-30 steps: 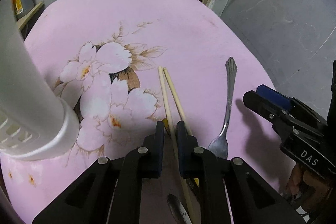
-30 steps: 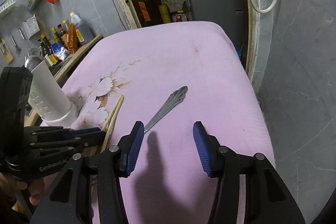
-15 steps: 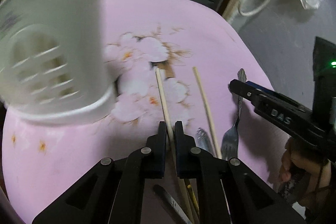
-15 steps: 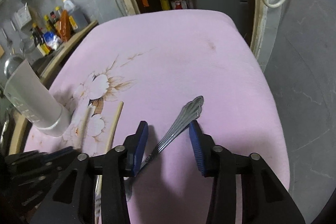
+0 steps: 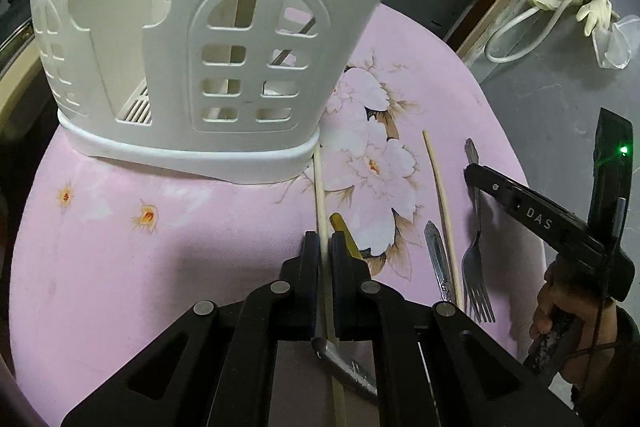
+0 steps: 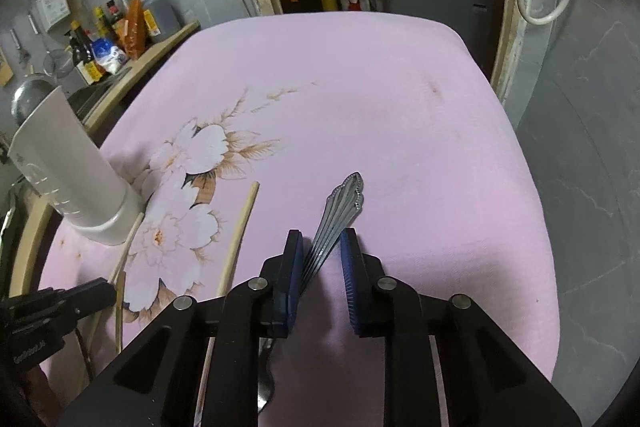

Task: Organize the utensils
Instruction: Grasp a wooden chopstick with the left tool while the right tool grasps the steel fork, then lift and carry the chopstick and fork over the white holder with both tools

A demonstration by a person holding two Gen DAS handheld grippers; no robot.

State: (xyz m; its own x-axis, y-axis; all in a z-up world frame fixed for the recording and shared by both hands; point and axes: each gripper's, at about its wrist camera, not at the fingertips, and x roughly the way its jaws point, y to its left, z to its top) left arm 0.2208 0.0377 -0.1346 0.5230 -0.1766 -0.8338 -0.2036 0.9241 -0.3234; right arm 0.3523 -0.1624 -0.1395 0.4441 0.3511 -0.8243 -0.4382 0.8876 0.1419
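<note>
The left gripper has its jaws clamped on one chopstick, and since a second ago it has swung that stick up to the white utensil holder, whose perforated wall now fills the far left of its view; the stick's tip sits just beside the holder's base. The second chopstick lies apart to the right on the pink floral table, next to a knife. The right gripper, wide open a second ago, has narrowed its jaws around the fork handle, though a gap remains on the right side. So both pickups look underway, with the chopstick nearest to being dropped in
</note>
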